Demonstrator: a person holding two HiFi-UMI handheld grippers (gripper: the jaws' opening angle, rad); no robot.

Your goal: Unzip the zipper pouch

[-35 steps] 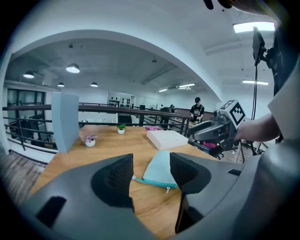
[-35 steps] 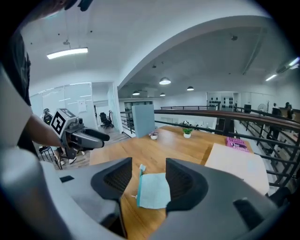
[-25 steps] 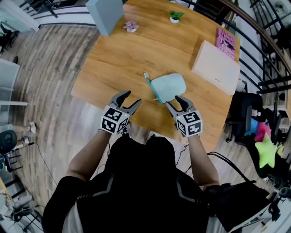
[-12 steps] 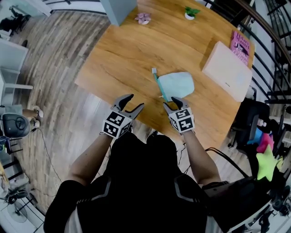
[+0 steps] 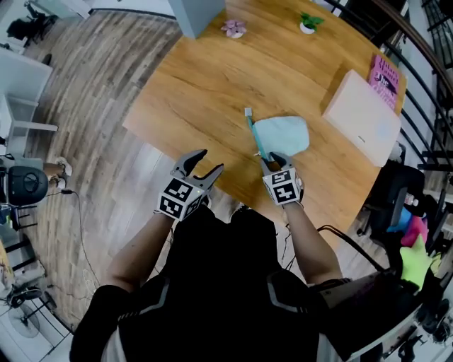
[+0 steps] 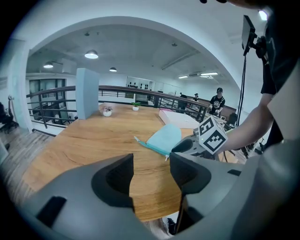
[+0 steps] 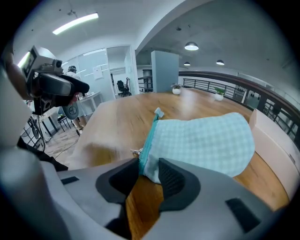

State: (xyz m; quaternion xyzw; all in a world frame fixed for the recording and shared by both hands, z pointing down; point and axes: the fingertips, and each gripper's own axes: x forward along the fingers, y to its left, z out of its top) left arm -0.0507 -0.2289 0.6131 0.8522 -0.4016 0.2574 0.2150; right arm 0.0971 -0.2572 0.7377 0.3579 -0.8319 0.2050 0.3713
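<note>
At the bottom of the head view the person's arms reach up the frame to the near edge of the tabletop [image 5: 212, 78]; the left tongs [image 5: 209, 161], left of centre, hover over that edge with their jaws wide apart and nothing between them; the right tongs [image 5: 272, 160], at centre, point down at the near corner of the pouch [image 5: 283, 136]; their jaws have just been closing and stand partly apart, with that corner between them and the cloth there lying flat; in the right gripper view the small metal pull [image 7: 136, 151] sits just beside the left-hand jaw; the pouch, pale blue check, lies flat on the tabletop right of centre, its teal zipper [image 5: 256, 138] along its left side and done up, a tab sticking out at the far end; further up and to the right lies a pale box [image 5: 361, 117], with a pink book [image 5: 386, 72] just beyond it; along the top edge stand a small plant [image 5: 308, 22], a pink flower [image 5: 233, 28] and a grey-blue block [image 5: 198, 13]; wooden floor [image 5: 92, 106] fills the left of the frame.
</note>
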